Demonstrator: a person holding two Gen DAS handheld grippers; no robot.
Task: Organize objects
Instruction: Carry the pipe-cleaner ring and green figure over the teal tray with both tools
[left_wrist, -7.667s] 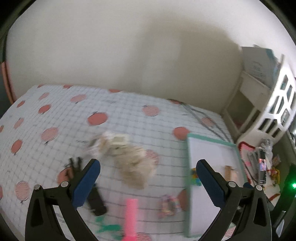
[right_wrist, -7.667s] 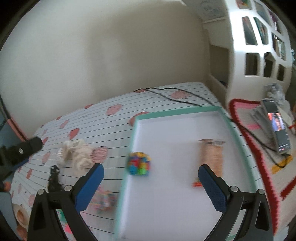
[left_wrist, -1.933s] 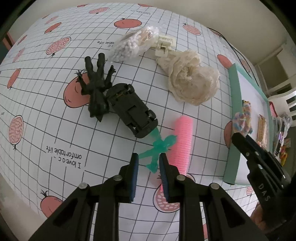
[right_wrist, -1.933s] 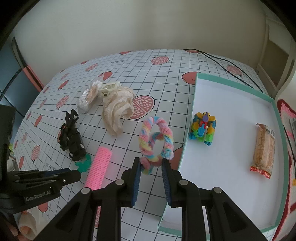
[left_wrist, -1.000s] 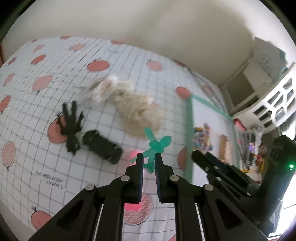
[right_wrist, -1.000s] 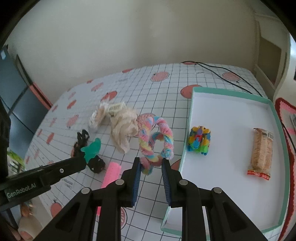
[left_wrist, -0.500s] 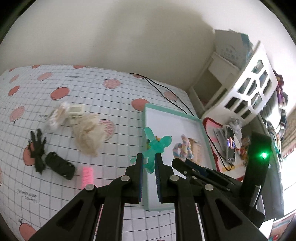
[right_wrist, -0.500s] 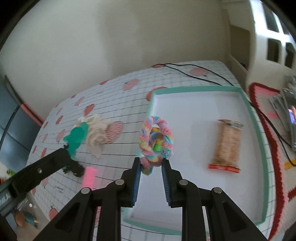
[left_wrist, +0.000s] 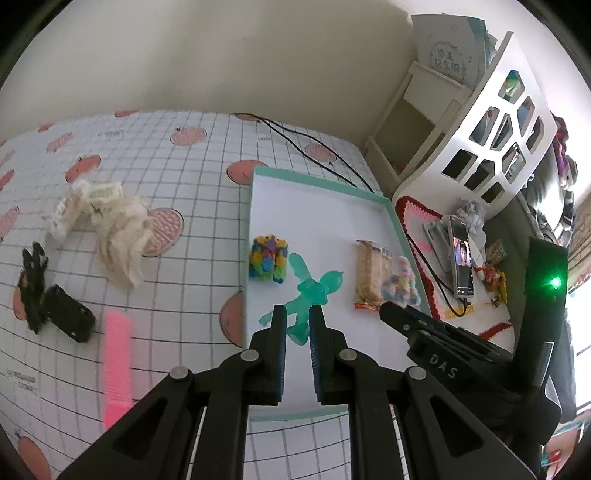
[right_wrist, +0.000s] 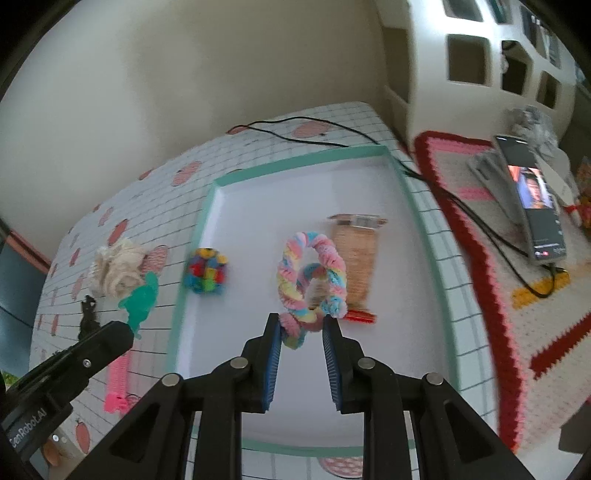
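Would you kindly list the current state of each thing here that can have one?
Left gripper: shut on green stretchy figure, held above the tray.
Right gripper: shut on pastel twisted scrunchie, held above the tray.
Teal-rimmed white tray: holds multicoloured block toy and wrapped cracker pack.
Smartphone: screen lit.

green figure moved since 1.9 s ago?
Yes. The green figure, shut in the left gripper, left the cloth beside the pink roller and now hangs over the tray.
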